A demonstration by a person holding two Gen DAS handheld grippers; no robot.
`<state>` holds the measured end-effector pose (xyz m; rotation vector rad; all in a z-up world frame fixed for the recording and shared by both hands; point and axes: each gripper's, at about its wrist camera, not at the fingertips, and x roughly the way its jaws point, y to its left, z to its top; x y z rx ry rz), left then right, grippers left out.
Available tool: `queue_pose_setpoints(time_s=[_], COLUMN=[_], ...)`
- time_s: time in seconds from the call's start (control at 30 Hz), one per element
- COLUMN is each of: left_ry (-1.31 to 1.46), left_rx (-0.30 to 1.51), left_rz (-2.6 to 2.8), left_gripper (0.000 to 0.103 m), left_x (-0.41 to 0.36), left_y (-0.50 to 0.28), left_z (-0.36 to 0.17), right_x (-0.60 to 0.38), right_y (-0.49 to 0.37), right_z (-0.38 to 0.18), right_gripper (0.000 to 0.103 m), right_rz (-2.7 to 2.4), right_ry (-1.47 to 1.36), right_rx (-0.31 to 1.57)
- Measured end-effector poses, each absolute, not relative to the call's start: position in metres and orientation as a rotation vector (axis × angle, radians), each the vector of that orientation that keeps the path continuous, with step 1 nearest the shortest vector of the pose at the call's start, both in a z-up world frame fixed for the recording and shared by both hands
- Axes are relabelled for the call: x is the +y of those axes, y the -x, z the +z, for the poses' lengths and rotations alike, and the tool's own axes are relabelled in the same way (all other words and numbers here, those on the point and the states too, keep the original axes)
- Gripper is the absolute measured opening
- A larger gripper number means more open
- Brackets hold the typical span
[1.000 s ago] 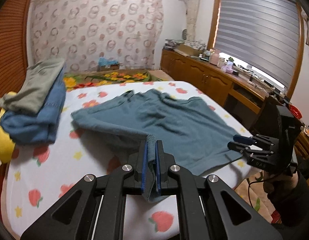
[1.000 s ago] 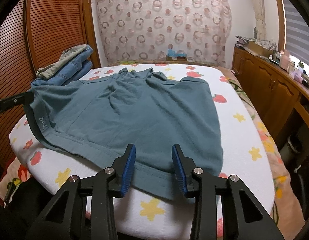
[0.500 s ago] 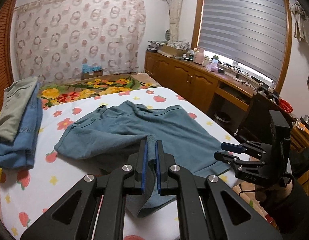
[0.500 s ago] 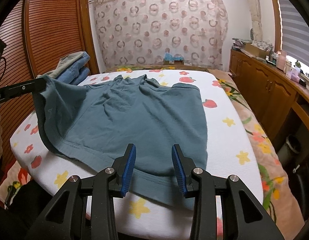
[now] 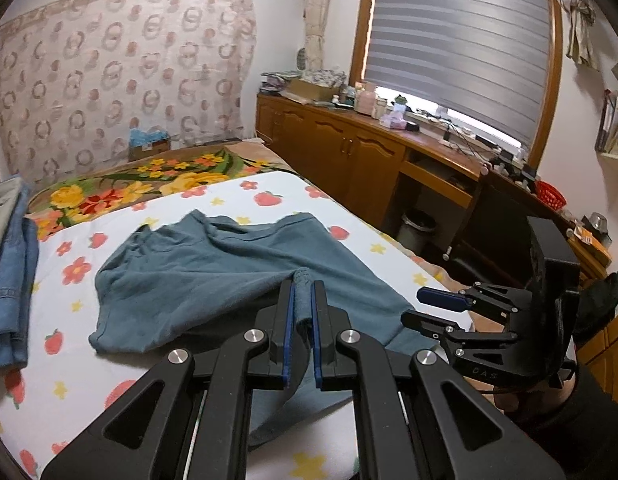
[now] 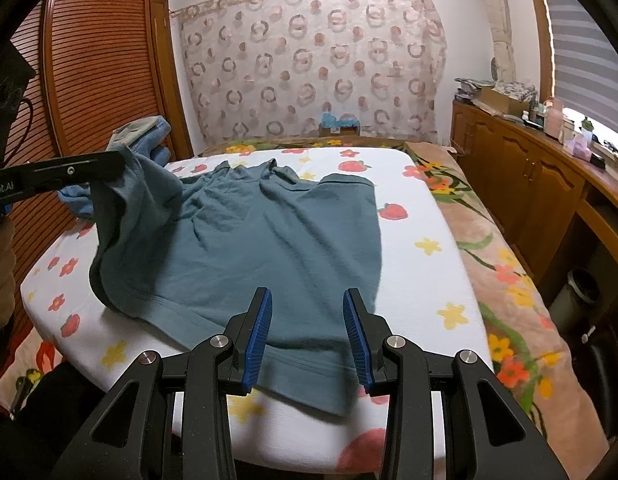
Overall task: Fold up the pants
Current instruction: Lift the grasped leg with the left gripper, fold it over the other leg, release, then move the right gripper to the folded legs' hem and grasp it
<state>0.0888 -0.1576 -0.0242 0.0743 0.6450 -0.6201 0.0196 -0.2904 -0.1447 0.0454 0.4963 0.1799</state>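
The teal pants lie spread on the bed, which wears a white cover printed with strawberries and flowers. The left gripper has its fingers pressed together on a pinch of the garment's near corner and holds that corner lifted off the bed, so the cloth hangs from it in a soft drape; this looks like the first fold, one side being carried across onto the other. The right gripper hovers over the near hem with its fingers spread and nothing between them. The next move likely calls for laying the raised corner over the opposite edge, matching hem to hem, while the free gripper pins or takes the near hem so the layer beneath does not drag along. The fabric is a matte knit, limp and slightly creased, with a ribbed band along the hem. A stack of folded clothes sits at the bed's far side
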Motion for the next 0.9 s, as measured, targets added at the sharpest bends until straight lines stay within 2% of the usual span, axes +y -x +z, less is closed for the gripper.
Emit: queue_pose_setpoints(time_s=[0.33,0.43,0.6,0.63,0.7,0.73,0.77,0.83,0.9], left_ry=[-0.081,-0.069,-0.051,-0.046,-0.038,-0.039,-0.037,-0.024,-0.023], left_rx=[0.707,0.706,0.691,0.685,0.673,0.671,0.67,0.659,0.663], left_rz=[-0.609,-0.6,-0.575,-0.572,-0.565,-0.555,-0.544,-0.527,-0.503], left_gripper=[0.009,0.013,0.036,0.045,0.047,0.053,0.067,0.083,0.083], left_x=[-0.162,-0.156,-0.142,-0.139,-0.131,-0.127,-0.123,-0.114,-0.105], left_y=[-0.092,-0.091,-0.09,-0.089,-0.089,-0.088,-0.088,-0.09,-0.09], left_z=[-0.038,-0.038,-0.033,-0.032,-0.031,-0.032,-0.033,-0.035,-0.039], right_x=[-0.29,-0.289,-0.29,-0.289,-0.289,-0.288,-0.286,-0.284,-0.28], right_y=[-0.02,-0.022,-0.022,-0.024,-0.024,-0.025,-0.026,-0.027,-0.029], right_z=[-0.147,-0.146,-0.144,-0.143,-0.144,-0.144,-0.144,-0.145,-0.145], right_gripper=[0.038,0.038,0.039,0.038,0.039,0.039,0.039,0.039,0.039], right_rz=[0.17,0.175,0.182,0.182,0.185,0.187,0.188,0.19,0.196], right_ry=[-0.058,-0.056,-0.05,-0.05,-0.05,-0.049,-0.048,-0.043,-0.042], right_rx=[0.512,0.512,0.507,0.507,0.505,0.505,0.505,0.506,0.506])
